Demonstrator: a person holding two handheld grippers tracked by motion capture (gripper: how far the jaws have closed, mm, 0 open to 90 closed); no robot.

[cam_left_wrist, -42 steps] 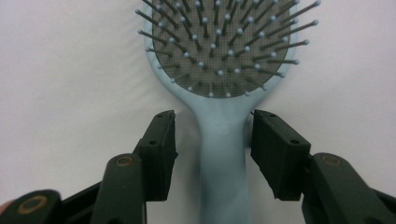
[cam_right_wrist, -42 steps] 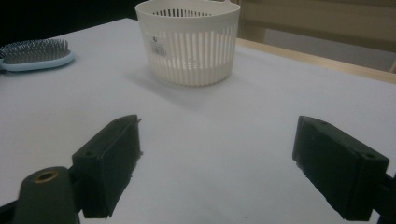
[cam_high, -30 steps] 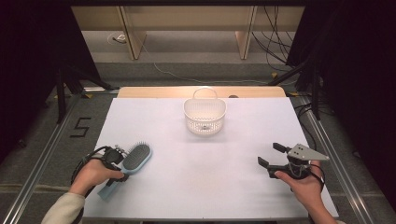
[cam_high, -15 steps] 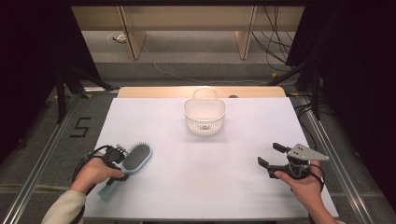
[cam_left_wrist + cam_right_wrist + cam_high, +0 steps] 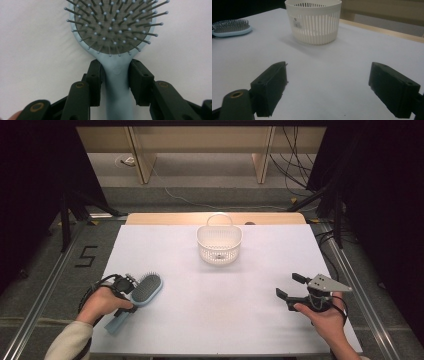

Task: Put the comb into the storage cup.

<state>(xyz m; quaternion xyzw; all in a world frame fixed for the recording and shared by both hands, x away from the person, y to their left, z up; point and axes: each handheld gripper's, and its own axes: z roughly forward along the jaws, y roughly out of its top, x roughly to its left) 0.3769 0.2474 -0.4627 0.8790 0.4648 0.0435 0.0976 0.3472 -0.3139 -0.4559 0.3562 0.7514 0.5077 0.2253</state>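
Note:
A light blue hairbrush [image 5: 146, 289] lies bristles up on the white table at the front left. My left gripper [image 5: 131, 301] is shut on its neck, just below the head. In the left gripper view the two black jaws press both sides of the brush handle [image 5: 116, 82], with the bristled pad above them. My right gripper [image 5: 289, 285] rests at the front right, open, with nothing between its jaws. A white slotted basket [image 5: 219, 251] stands upright at the back middle, and in the right gripper view the basket [image 5: 314, 25] is ahead with the hairbrush [image 5: 230, 27] far left.
The white table top [image 5: 225, 320] is bare between the two hands and in front of the basket. A wooden strip [image 5: 165, 218] runs along its far edge. Metal rails flank both sides, and cables lie on the floor behind.

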